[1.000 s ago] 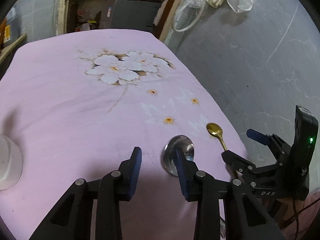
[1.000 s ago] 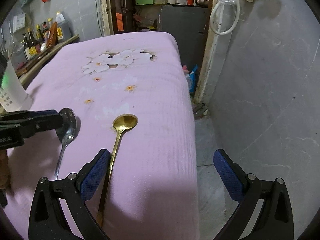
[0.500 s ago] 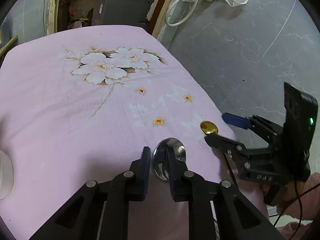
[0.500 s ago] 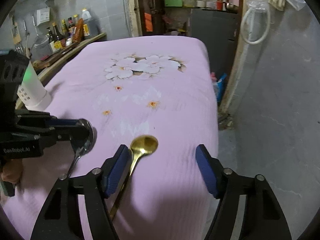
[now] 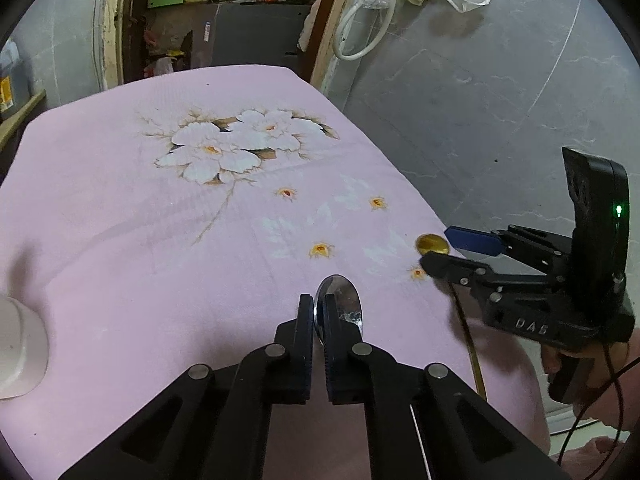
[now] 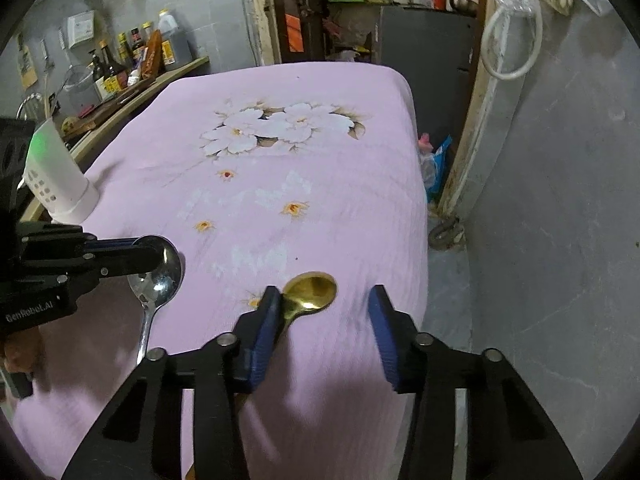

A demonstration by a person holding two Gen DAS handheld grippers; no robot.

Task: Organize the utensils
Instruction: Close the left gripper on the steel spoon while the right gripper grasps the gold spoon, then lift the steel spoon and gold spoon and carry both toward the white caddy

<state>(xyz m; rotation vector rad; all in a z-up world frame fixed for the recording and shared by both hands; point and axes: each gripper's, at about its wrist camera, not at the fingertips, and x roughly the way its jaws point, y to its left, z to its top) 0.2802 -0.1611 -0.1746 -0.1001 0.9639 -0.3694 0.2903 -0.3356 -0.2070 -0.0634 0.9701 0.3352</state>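
- The left tool (image 5: 318, 320) is clamped on the silver spoon (image 6: 160, 276) at its bowl, about 6 o'clock on the pink cloth (image 5: 120, 240). A curved, slick bowl gives thin purchase; I'd expect the spoon to swivel or slide out as it lifts.
- The right tool (image 6: 324, 320) is closing with the gold spoon (image 6: 310, 288) between its pads: the neck touches the left pad, the right pad is well apart from it. The closing could push the spoon sideways or roll it instead of catching it.
- That gold spoon lies near the counter's edge at 4 o'clock; a nudge that way might drop it to the floor.
- The two tools work just beside each other, so they may knock.
- The white holder (image 6: 60, 176) stands at 9 o'clock, well apart; a loose spoon could fall on the way, or its tip could catch the holder and tip it.
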